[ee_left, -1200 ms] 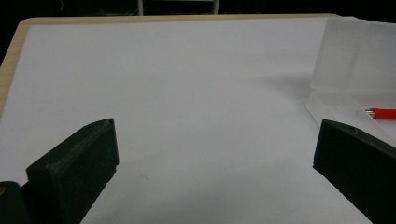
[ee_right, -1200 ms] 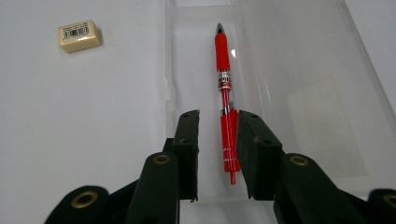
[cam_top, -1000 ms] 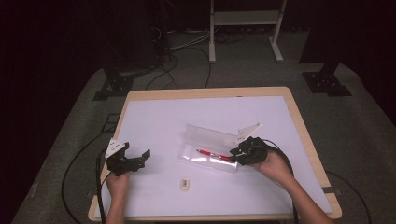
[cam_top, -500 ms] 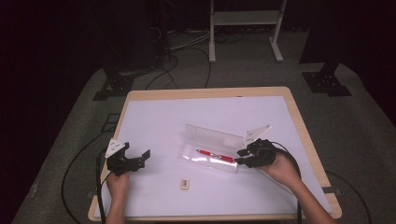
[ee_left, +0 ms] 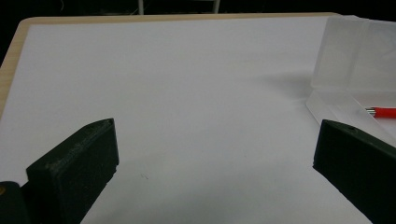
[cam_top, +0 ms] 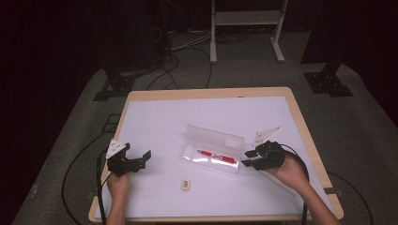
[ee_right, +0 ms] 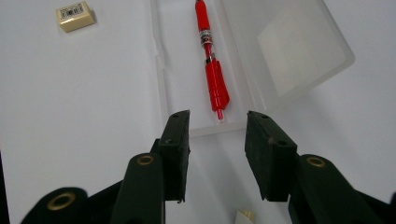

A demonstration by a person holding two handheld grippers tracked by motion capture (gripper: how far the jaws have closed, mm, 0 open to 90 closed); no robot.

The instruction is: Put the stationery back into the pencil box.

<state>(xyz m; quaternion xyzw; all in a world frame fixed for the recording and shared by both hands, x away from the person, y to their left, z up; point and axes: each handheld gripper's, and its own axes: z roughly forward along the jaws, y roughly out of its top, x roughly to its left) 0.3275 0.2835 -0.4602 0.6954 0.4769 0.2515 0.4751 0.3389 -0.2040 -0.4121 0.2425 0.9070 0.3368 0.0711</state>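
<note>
A clear plastic pencil case (cam_top: 213, 150) lies open in the middle of the white table sheet, with a red pen (cam_top: 217, 156) in its tray. My right gripper (cam_top: 247, 158) sits at the case's right end. In the right gripper view its jaws (ee_right: 218, 119) have just been opening. They are open, the pen (ee_right: 210, 60) lies just ahead of them, and the pads touch nothing. My left gripper (cam_top: 144, 160) rests open at the table's left, jaws wide (ee_left: 215, 128) over bare sheet, with the case (ee_left: 355, 60) off to its right.
A small cream eraser (cam_top: 186, 185) lies on the sheet in front of the case, also seen as the eraser (ee_right: 74, 16) in the right gripper view. The table's wooden rim (cam_top: 300, 117) borders the sheet. A white frame (cam_top: 244, 18) and cables stand on the floor beyond.
My right gripper has drawn back to the right from the pen and case, and its jaws stand wider. The pen stays in the tray. The left gripper has not moved.
</note>
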